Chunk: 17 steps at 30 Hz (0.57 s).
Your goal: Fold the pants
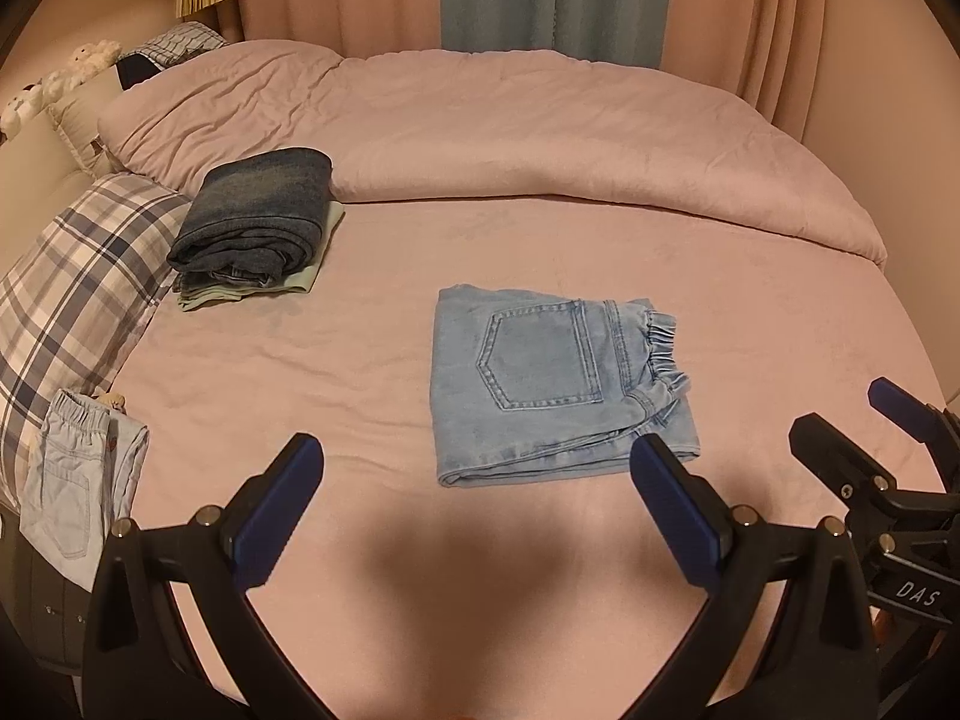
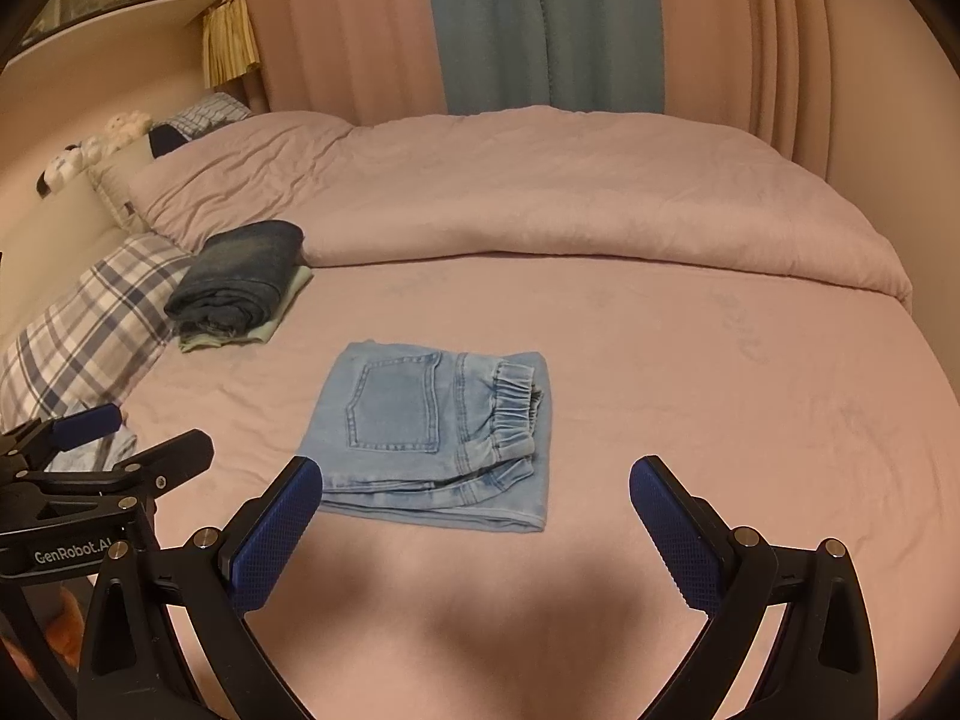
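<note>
Light blue denim pants (image 1: pixel 558 384) (image 2: pixel 432 438) lie folded into a compact rectangle on the pink bed sheet (image 1: pixel 300 372) (image 2: pixel 720 420), back pocket up and elastic waistband to the right. My left gripper (image 1: pixel 477 456) hovers open just in front of their near edge and touches nothing. It also shows at the left edge of the right wrist view, where the left gripper (image 2: pixel 159 429) holds nothing. My right gripper (image 2: pixel 477 474) is open too, short of the pants' near edge. In the left wrist view the right gripper (image 1: pixel 843 408) sits to the right of the pants.
A stack of folded dark jeans (image 1: pixel 258 216) (image 2: pixel 240 282) on a pale green garment (image 1: pixel 312 279) sits at the back left, next to a plaid pillow (image 1: pixel 78 288). Another pale pair of pants (image 1: pixel 72 480) hangs at the bed's left edge. A bunched duvet (image 1: pixel 510 138) lies behind.
</note>
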Motion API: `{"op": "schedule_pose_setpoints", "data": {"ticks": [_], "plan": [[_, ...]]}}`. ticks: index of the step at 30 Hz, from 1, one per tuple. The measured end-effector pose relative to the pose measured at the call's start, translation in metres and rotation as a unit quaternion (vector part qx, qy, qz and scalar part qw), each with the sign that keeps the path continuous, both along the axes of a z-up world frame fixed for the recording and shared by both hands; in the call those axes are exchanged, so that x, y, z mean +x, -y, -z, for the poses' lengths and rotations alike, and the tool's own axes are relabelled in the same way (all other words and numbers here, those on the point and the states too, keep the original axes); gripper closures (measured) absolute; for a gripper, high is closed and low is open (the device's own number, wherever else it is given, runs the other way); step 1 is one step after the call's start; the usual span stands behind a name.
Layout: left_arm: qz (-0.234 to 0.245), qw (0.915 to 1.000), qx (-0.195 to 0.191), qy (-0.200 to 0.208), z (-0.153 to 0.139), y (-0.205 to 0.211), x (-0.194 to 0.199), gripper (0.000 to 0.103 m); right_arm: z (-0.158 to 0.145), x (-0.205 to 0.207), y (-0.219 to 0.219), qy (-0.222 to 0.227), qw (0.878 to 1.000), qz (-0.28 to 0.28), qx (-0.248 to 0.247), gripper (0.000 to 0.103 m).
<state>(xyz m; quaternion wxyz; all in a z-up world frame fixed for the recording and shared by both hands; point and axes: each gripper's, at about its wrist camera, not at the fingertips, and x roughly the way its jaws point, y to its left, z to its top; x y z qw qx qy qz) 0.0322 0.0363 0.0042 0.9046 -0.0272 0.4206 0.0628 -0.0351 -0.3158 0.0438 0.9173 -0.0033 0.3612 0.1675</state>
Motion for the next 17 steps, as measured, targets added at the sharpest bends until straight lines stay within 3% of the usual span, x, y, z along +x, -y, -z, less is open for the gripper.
{"op": "schedule_pose_setpoints", "data": {"ticks": [17], "plan": [[0.011, 0.9999, 0.008, -0.003, 0.0046, -0.0069, 0.0043, 0.001, -0.0016, 0.0020, 0.0015, 0.001, 1.000, 0.001, -0.002, 0.001]]}}
